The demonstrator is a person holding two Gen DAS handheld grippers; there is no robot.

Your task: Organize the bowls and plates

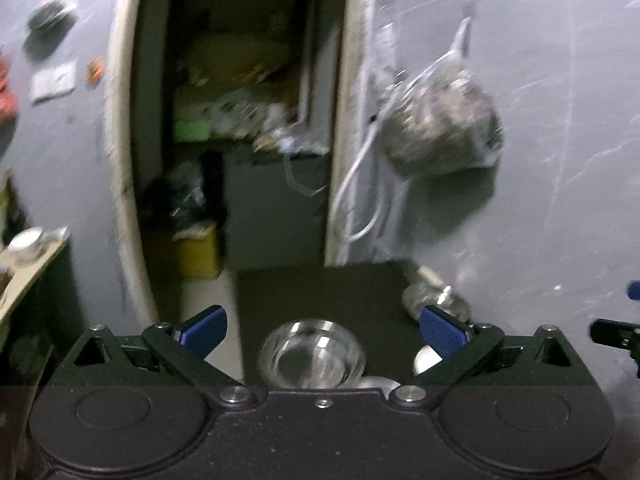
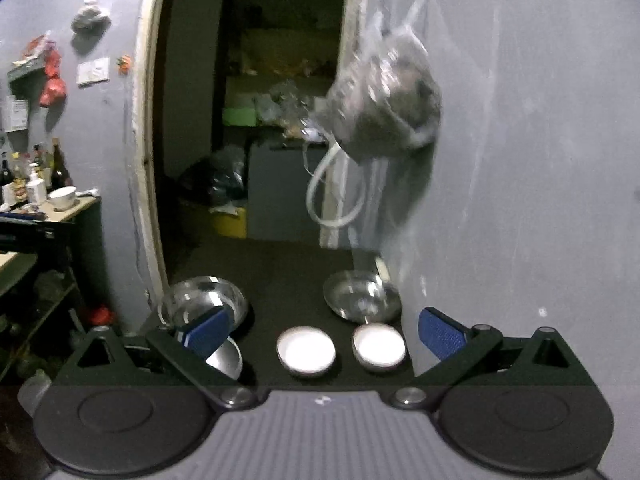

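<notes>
On a dark table (image 2: 288, 280) stand several bowls. In the right wrist view a steel bowl (image 2: 204, 300) sits at the left, a steel plate (image 2: 360, 294) at the right by the wall, and two small white bowls (image 2: 306, 350) (image 2: 379, 347) lie nearer. Another small bowl (image 2: 228, 358) is half hidden behind the left fingertip. My right gripper (image 2: 324, 332) hangs open above them, holding nothing. In the left wrist view a clear glass bowl (image 1: 311, 354) lies just ahead of my left gripper (image 1: 322, 330), which is open and empty. A steel dish (image 1: 436, 300) shows behind the right fingertip.
A grey wall (image 2: 520, 160) runs along the table's right side, with a hanging plastic bag (image 2: 388, 108) and white cable (image 2: 332, 200). A dark doorway (image 2: 256, 120) opens behind the table. A side shelf (image 2: 52, 208) with bottles and a white bowl stands at the left.
</notes>
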